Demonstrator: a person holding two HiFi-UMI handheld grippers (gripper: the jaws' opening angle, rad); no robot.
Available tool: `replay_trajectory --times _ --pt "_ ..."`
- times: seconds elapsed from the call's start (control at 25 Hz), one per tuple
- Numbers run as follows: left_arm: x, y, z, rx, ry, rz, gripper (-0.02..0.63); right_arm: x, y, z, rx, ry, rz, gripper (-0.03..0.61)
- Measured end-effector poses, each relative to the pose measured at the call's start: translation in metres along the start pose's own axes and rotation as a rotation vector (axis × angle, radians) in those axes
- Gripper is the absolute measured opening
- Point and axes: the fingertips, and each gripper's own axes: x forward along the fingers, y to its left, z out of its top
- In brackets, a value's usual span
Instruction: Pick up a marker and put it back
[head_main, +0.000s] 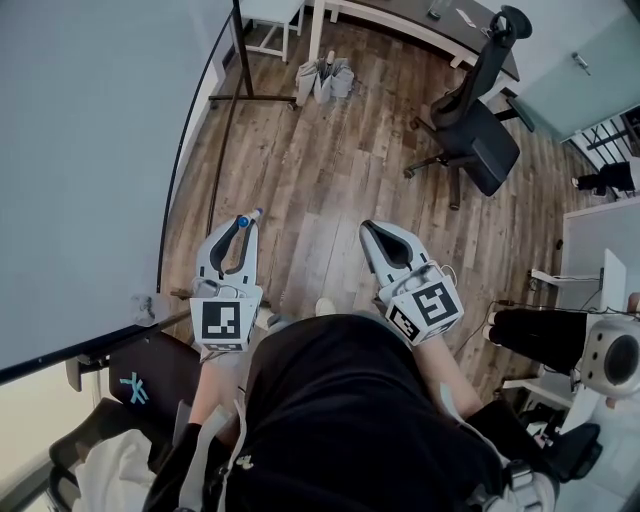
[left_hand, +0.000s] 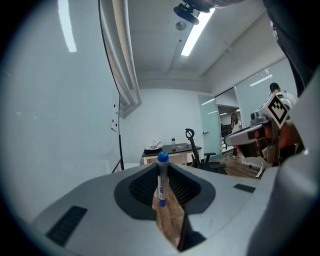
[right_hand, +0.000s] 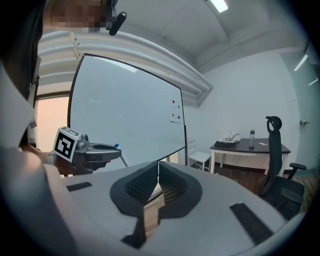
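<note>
The left tool (head_main: 243, 222) pinches a marker (left_hand: 162, 180) upright at the tips of its 2 jaws. The blue cap pokes above the tips, and the barrel's lower end is lost between the pads. From the head view only the marker's capped end shows. Just beside it, the right tool (right_hand: 158, 170) is pressed together with nothing between its jaws. A whiteboard (head_main: 80, 150) stands to the left tool's left.
</note>
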Motion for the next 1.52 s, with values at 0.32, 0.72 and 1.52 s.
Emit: replay_trajectory --times 0.32,0.72,1.52 --pt "-0.008 0.013 -0.002 0.003 0.011 0.044 0.074 0.012 0.008 0.001 -0.003 0.003 0.044 0.015" --pt "-0.04 0.05 -0.007 -0.002 0.033 0.177 0.074 0.046 0.036 0.007 -0.019 0.006 0.164 0.015" --pt "-0.152 0.125 -0.026 -0.033 0.077 0.512 0.074 0.12 0.144 0.017 -0.086 0.015 0.491 0.015"
